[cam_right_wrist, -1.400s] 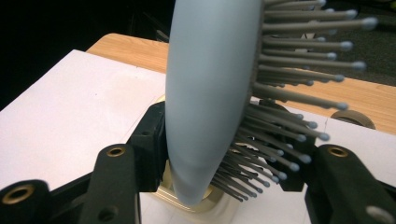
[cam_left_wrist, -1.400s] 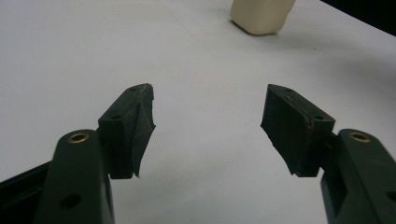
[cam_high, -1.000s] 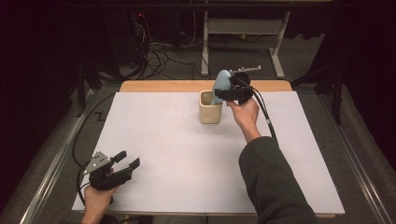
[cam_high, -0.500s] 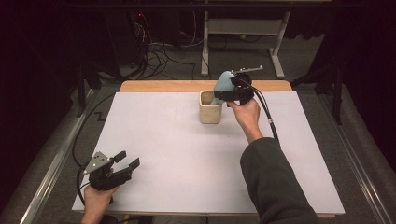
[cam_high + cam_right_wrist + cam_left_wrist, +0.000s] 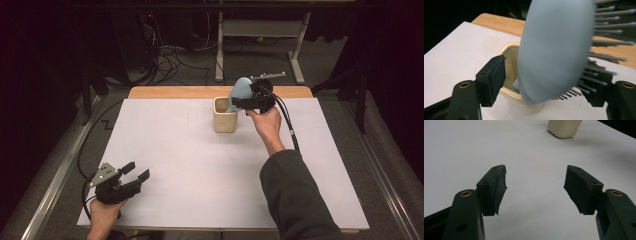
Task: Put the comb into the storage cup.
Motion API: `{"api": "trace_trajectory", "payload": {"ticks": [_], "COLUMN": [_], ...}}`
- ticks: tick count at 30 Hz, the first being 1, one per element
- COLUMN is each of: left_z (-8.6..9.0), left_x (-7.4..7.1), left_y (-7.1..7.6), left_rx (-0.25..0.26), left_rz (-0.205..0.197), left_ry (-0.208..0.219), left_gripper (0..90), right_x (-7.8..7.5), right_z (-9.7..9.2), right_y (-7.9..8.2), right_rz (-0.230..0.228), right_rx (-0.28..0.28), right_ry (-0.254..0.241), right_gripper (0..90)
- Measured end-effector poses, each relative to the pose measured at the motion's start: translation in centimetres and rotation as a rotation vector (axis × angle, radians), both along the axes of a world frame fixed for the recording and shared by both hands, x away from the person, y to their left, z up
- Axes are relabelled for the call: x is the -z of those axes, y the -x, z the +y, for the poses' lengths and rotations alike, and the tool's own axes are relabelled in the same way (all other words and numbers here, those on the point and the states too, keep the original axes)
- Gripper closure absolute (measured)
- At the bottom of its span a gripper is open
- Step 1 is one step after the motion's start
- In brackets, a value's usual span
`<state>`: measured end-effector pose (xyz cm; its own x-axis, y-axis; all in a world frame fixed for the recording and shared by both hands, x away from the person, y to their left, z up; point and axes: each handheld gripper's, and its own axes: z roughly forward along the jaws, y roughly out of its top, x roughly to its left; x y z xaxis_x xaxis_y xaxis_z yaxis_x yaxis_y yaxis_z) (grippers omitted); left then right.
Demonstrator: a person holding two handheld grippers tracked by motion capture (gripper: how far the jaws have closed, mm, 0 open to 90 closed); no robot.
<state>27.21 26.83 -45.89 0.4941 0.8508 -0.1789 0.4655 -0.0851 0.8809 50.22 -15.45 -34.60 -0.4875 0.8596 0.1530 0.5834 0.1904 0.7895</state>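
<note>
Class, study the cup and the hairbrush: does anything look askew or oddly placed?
Yes. The light blue hairbrush stands handle-down in the cream cup, head jutting well above the rim and leaning. The right gripper has just opened its jaws, which flank the brush unclamped. Nothing looks spilled or damaged.

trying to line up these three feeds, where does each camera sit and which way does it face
High view: above the person's side, looking forward and down on the table; both forearms, left gripper and right gripper show.
Left gripper view: rides the left gripper, low over the table, facing the cup; its open jaws show.
Right gripper view: rides the right gripper, facing the hairbrush standing in the cup; jaws just opened, brush between them.
Shared: all three see the cup.
</note>
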Motion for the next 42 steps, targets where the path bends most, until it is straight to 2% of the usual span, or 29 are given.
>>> {"api": "trace_trajectory", "payload": {"ticks": [18, 33, 42], "left_z": [0.0, 0.0, -0.1], "left_x": [0.0, 0.0, 0.0], "left_y": [0.0, 0.0, 0.0], "left_rx": [-0.003, -0.004, 0.002], "left_rz": [0.001, 0.001, 0.000], "left_ry": [-0.001, 0.002, -0.002], "left_gripper": [34.4, 34.4, 34.4], "right_x": [-0.1, -0.1, -0.1], "right_z": [-1.2, -1.4, -1.6], "right_y": [1.2, 1.9, 2.6], "right_rz": [-0.036, -0.059, -0.080], "right_rx": [-0.025, -0.045, -0.048], "right_ry": [0.033, 0.017, 0.032], "right_gripper": [27.6, 25.8, 24.5]}}
